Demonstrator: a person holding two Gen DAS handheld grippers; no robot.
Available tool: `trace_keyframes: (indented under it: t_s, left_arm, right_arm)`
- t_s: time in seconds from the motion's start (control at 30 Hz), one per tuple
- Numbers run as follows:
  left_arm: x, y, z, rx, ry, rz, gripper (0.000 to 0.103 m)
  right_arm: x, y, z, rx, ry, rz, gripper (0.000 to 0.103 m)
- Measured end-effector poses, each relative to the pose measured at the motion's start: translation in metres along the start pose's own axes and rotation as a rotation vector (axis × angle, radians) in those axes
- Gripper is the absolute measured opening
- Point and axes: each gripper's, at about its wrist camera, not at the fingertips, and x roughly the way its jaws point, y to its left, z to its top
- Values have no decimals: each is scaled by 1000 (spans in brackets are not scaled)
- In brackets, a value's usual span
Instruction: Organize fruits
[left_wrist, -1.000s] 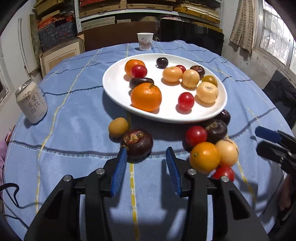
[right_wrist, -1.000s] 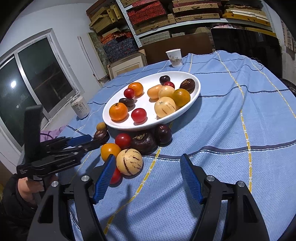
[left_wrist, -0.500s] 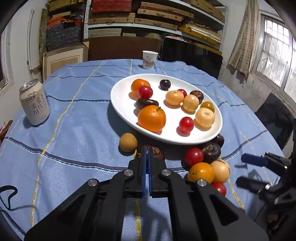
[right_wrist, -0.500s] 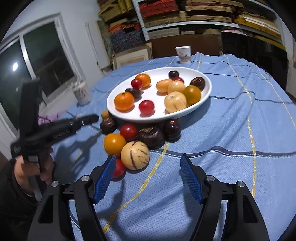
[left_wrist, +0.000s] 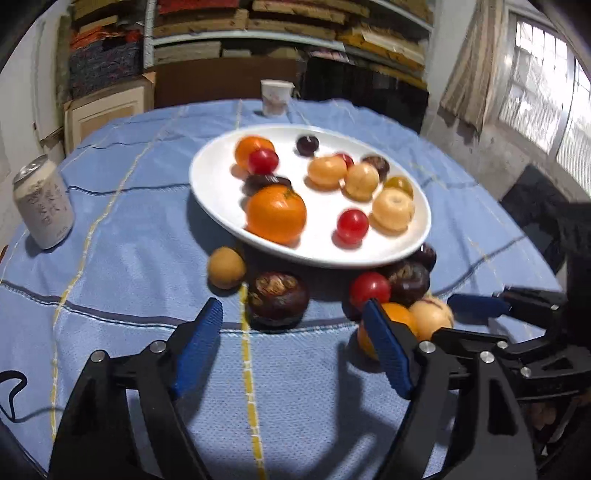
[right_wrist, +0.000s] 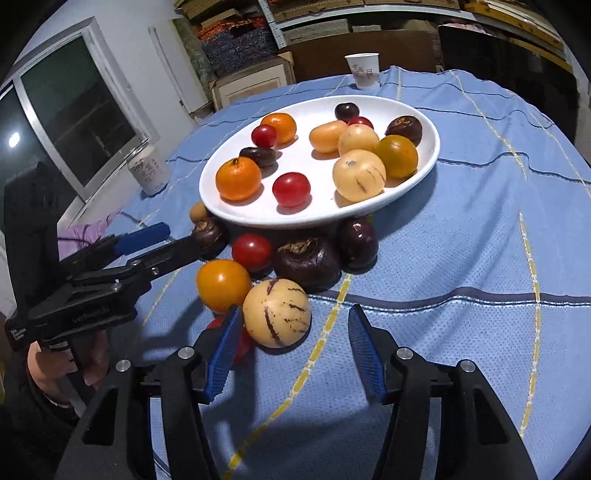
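While left gripper (left_wrist: 291, 343) sits spread just short of the mangosteen (left_wrist: 277, 298) (on the cloth beside the plate (left_wrist: 207, 184)), centre it first, then squeeze gently; right gripper (right_wrist: 291, 350) spread, empty.

I can't read the blurred print on the can (left_wrist: 43, 206), and my right gripper's blue finger (right_wrist: 224, 353) hides most of a red fruit (right_wrist: 243, 341).

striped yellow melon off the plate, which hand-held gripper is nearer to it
Right. The right hand-held gripper sits just before the striped yellow melon; the left hand-held gripper faces the mangosteen.
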Motion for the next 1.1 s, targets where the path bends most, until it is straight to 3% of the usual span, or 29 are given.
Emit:
trace_keyframes:
  t_s: [0.1, 0.2, 0.23, 0.27, 0.3, 0.43, 0.57, 0.77, 0.8, 0.87, 0.9, 0.93, 0.97, 1.0, 1.1]
  left_arm:
    - [18, 6, 2, -32, 84, -4, 77]
    - [19, 3, 2, -19, 85, 15, 73]
    - [18, 2, 2, -12, 81, 24, 62]
    - [18, 2, 2, -11, 76, 23, 44]
    - [18, 3, 2, -17, 71, 13, 35]
    - [17, 10, 2, -48, 67, -28, 35]
    - [19, 5, 2, -22, 78, -41, 34]
    - [22, -10, 3, 51, 91, -27, 60]
    - [23, -12, 4, 57, 93, 1, 73]
    - [26, -7, 5, 32, 103, 15, 79]
    - [25, -5, 5, 25, 95, 8, 79]
    - [25, -4, 6, 20, 91, 9, 76]
    - [24, -3, 6, 16, 85, 12, 60]
    - [23, -2, 7, 14, 76, 6, 38]
    - [23, -1, 8, 9, 71, -2, 37]
  right_arm:
    - [0, 11, 2, -60, 5, 9, 60]
    - [4, 17, 8, -74, 25, 29, 60]
    - [6, 16, 10, -65, 31, 32, 60]
    - [7, 13, 12, -45, 40, 41, 59]
    - [8, 9, 13, -22, 47, 43, 57]
    - [6, -12, 9, 51, 59, 23, 49]
    - [1, -8, 3, -4, 58, -7, 51]
    - [11, -1, 9, -35, 45, -33, 58]
    - [13, 2, 10, -52, 46, -44, 57]
    - [15, 10, 9, -96, 43, -84, 40]
    - [14, 11, 8, -103, 42, -90, 40]
    - [13, 12, 7, -103, 41, -93, 40]
    - [11, 13, 6, -106, 39, -100, 40]
    - [10, 14, 4, -112, 33, -112, 40]
    - [5, 13, -1, -113, 17, -116, 40]
